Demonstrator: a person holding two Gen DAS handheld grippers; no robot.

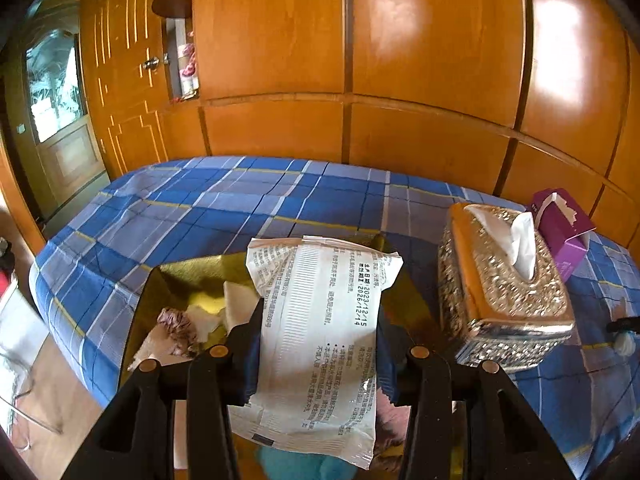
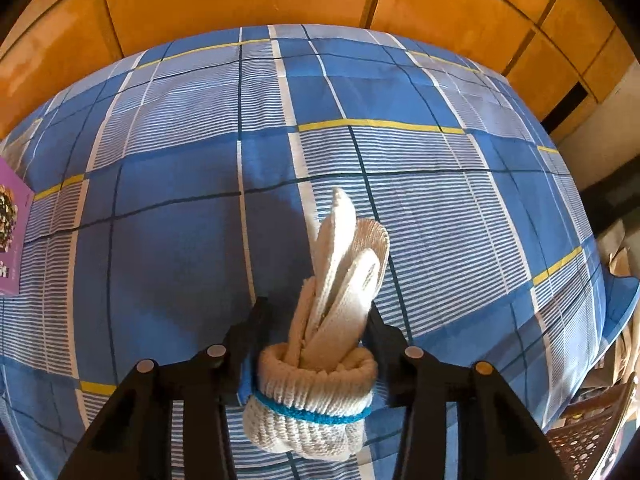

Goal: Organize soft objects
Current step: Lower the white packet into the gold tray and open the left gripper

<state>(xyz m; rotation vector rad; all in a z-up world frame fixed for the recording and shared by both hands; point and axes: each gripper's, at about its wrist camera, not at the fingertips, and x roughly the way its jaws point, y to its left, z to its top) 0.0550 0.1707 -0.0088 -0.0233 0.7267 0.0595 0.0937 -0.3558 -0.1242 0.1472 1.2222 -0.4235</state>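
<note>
Left tongs (image 1: 320, 344) clamp one white packet (image 1: 320, 344); right tongs (image 2: 312, 328) pinch one rolled glove bundle (image 2: 320, 360); two tissue boxes: one ornate (image 1: 500, 292), one purple (image 1: 564, 228).

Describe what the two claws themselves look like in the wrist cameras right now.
Both look alike: the left claw and right claw have glossy black angular frames, brass-coloured round pins at the joints, and blue pads lining the fingers. No cables, markings or sleeves show.

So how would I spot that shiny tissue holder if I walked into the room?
Find the bed with the blue plaid sheet against the wooden wardrobe. Near its right side stands the ornate metallic tissue box, embossed all over, a white tissue poking from its top. Behind it lies a plain purple cardboard tissue box; only the metallic one glitters.
</note>
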